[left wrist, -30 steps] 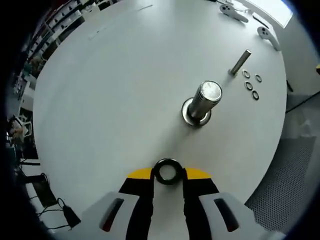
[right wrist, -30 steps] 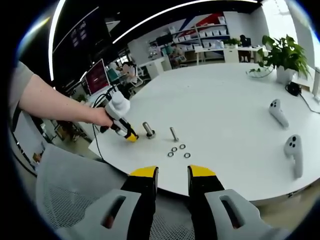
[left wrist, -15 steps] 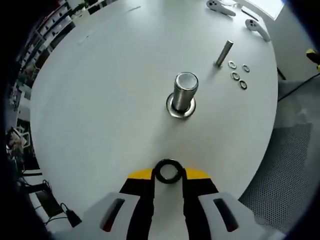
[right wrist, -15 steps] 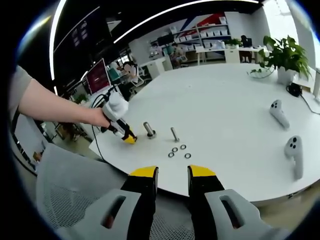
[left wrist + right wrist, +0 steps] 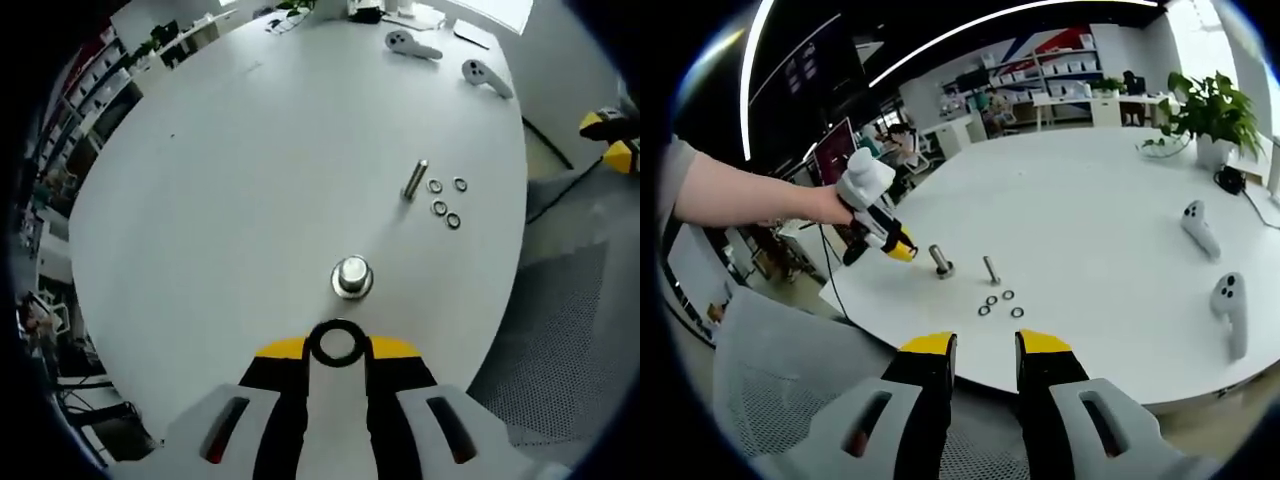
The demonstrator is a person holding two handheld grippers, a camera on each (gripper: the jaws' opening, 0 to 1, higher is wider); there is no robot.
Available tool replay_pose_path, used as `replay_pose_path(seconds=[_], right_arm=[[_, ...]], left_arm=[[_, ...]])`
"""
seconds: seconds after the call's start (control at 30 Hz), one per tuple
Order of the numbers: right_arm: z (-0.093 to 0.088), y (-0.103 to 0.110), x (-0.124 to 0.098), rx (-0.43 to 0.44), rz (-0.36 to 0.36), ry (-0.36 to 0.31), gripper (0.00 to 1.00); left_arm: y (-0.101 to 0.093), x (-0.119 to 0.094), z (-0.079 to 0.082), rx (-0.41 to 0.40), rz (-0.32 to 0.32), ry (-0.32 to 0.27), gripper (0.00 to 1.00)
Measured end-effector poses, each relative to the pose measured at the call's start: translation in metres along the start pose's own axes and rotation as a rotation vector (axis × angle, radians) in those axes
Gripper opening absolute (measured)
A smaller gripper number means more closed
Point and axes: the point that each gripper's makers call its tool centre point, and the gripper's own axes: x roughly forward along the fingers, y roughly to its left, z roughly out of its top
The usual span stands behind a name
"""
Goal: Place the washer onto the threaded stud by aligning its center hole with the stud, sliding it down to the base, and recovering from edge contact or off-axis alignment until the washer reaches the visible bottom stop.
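Washer (image 5: 337, 343) pinched in left gripper (image 5: 337, 352) above stud (image 5: 352, 276) on table (image 5: 250, 180); right gripper (image 5: 986, 352) slightly parted, empty.

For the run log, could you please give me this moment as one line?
left gripper: shut on washer, raised above table | threaded stud: upright, bare | right gripper: open, off table edge | spare washers: beside loose bolt
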Motion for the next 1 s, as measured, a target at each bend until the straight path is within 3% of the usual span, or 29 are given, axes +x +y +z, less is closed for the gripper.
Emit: replay_pose_path(seconds=[0.27, 0.57, 1.0], right_arm=[[0.0, 0.0, 0.0, 0.0, 0.001, -0.002, 0.26], [0.001, -0.001, 0.0, 0.002, -0.002, -0.005, 0.26], [0.003, -0.001, 0.0, 0.007, -0.007, -0.014, 0.26]], left_arm=[[-0.005, -0.006, 0.02, 0.035, -0.005, -0.025, 0.19], [-0.015, 0.003, 0.037, 0.079, -0.019, -0.021, 0.19], [-0.014, 0.014, 0.038, 0.13, -0.018, 0.014, 0.19]])
